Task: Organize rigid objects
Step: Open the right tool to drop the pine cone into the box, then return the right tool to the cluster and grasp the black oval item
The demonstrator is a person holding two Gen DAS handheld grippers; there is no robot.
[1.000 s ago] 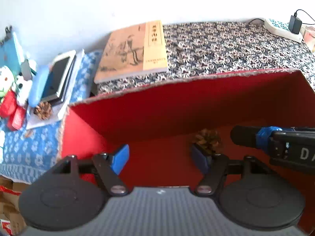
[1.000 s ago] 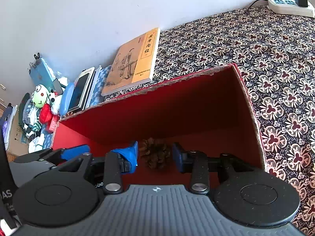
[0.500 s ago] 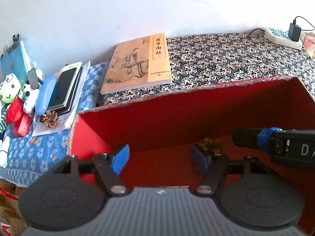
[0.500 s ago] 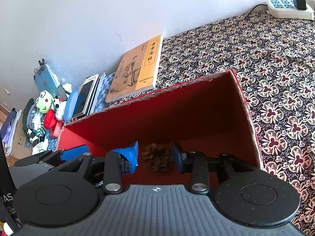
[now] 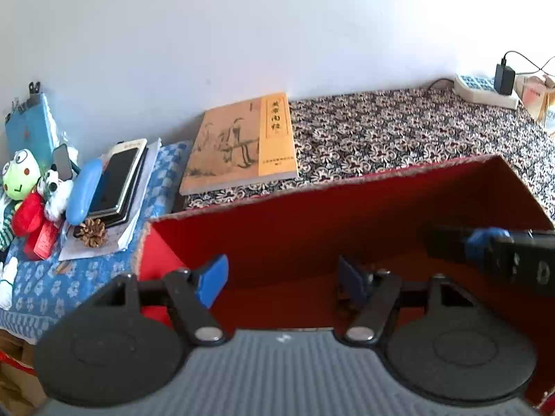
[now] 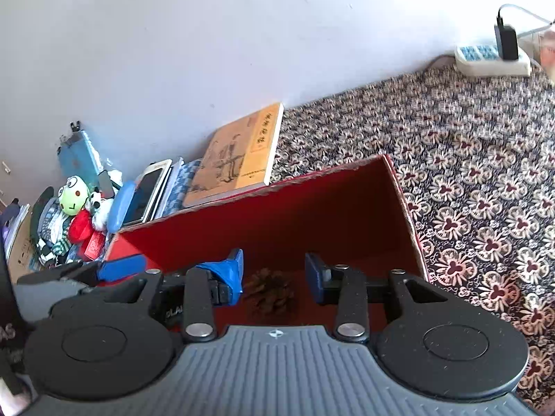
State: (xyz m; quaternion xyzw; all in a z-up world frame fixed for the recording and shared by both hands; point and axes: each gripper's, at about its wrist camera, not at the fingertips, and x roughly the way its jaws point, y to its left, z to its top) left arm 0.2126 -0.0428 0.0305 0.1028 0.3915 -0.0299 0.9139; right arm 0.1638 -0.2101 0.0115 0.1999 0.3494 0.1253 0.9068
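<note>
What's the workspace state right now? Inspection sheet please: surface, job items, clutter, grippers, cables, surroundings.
Surface: floral cloth on the right, blue patterned cloth on the left.
Job's things: red box open; one pine cone lying inside it; second pine cone outside, on papers by the phones.
Clutter: yellow book, stacked phones, blue case, frog toy, red toy.
Grippers: left gripper open, nothing held, over the box; right gripper open above the boxed pine cone, not gripping it.
Cables: power strip with black charger and cord by the wall.
Surroundings: plain white wall.
</note>
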